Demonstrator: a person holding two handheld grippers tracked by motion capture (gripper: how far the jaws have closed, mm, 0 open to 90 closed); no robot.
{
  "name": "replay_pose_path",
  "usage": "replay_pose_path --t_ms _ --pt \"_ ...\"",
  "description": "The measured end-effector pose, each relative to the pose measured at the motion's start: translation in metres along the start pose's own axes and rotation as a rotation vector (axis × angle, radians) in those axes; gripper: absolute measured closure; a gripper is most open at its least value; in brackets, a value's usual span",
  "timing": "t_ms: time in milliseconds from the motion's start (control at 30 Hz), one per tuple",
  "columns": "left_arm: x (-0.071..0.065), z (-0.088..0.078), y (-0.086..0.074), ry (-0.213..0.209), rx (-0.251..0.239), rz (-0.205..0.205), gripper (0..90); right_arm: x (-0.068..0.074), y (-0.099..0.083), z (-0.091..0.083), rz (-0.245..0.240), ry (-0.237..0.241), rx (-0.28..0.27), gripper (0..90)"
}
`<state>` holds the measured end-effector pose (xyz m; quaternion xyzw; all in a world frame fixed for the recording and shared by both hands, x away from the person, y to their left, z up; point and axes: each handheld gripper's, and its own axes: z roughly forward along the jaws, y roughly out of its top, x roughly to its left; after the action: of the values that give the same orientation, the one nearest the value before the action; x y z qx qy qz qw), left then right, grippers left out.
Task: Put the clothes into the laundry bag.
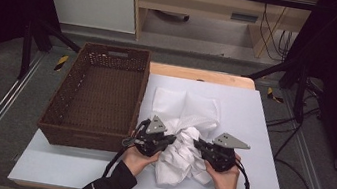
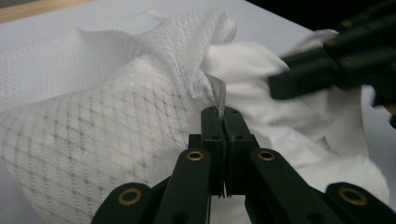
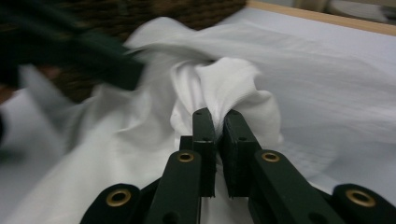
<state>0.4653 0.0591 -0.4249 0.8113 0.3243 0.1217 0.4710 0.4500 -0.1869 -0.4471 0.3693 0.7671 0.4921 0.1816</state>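
A crumpled white garment lies on the white table cover, bunched into a heap near the person's edge, with its flatter, smoother part spread out toward 12 o'clock. From the centre of the cover, the heap sits at about 6 o'clock.

The left gripper comes in at the heap's 9 o'clock side, held in the person's left hand. In the left gripper view its 2 jaws are pressed together on a thin ridge of mesh-patterned fabric, which rises out of the tips; the cloth drapes away to the left in a broad fold.

The right gripper meets the heap from its 3 o'clock side, held in the right hand. In the right gripper view its jaws are clamped on a puckered fold of plain white cloth that bulges up above the tips toward 12 o'clock.

The 2 grippers point at each other across the heap, tips near one another but apart, each topped by a grey 3-cornered plate.

A dark brown wicker basket stands at 9 o'clock of the garment, just beside the left gripper, overlapping the left edge of the cover. A wooden table edge shows at 12 o'clock beyond the cover.
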Motion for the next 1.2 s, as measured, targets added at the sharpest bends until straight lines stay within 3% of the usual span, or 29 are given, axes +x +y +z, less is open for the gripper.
replay_pose_path --t_ms 100,200,333,367,467,533,600,667,767,833,900,933,1067,1133,1200 --pt "-0.001 -0.006 0.009 -0.004 -0.025 -0.003 88.8 0.023 -0.002 -0.006 -0.08 0.079 0.012 86.3" --pt "-0.004 -0.014 0.02 -0.009 -0.056 0.005 88.8 0.04 -0.004 0.006 -0.124 0.108 0.039 86.4" --pt "-0.011 -0.019 0.029 -0.009 -0.066 0.029 88.9 0.048 0.001 0.029 -0.126 0.088 0.054 86.4" --pt "-0.012 -0.019 0.029 -0.011 -0.061 0.032 88.9 0.048 0.002 0.035 -0.121 0.069 0.057 86.4" --pt "-0.009 -0.015 0.02 -0.01 -0.044 0.02 88.9 0.042 0.003 0.054 -0.071 -0.054 0.079 86.5" --pt "-0.004 -0.012 0.011 -0.011 -0.031 0.012 88.9 0.037 0.002 0.064 -0.032 -0.072 0.086 86.2" --pt "0.001 -0.009 0.001 -0.013 -0.02 0.0 88.9 0.037 0.002 0.063 -0.026 -0.065 0.078 84.0" --pt "0.004 -0.007 -0.004 -0.01 -0.012 -0.006 88.8 0.037 0.003 0.052 -0.051 -0.03 0.055 78.8" --pt "0.007 -0.003 -0.011 0.0 0.006 -0.007 88.8 0.032 0.006 0.024 -0.023 0.002 -0.01 75.1" --pt "0.007 -0.002 -0.012 0.006 0.009 0.0 88.8 0.024 0.011 0.002 -0.019 -0.012 -0.06 69.7" --pt "0.007 -0.001 -0.012 0.012 0.012 0.008 88.7 0.016 0.016 -0.014 -0.03 -0.058 -0.086 56.8" --pt "0.007 -0.001 -0.012 0.014 0.013 0.009 88.7 0.01 0.019 -0.016 -0.036 -0.086 -0.08 49.2" --pt "0.006 -0.003 -0.008 0.028 0.004 0.026 88.7 -0.007 0.019 0.005 -0.004 -0.069 -0.002 35.9" --pt "0.007 -0.005 -0.005 0.029 0.001 0.026 88.7 -0.009 0.014 0.024 -0.021 -0.082 0.054 34.7" --pt "0.007 -0.005 -0.002 0.027 0.003 0.025 88.8 -0.01 0.01 0.035 -0.027 -0.073 0.093 41.7"
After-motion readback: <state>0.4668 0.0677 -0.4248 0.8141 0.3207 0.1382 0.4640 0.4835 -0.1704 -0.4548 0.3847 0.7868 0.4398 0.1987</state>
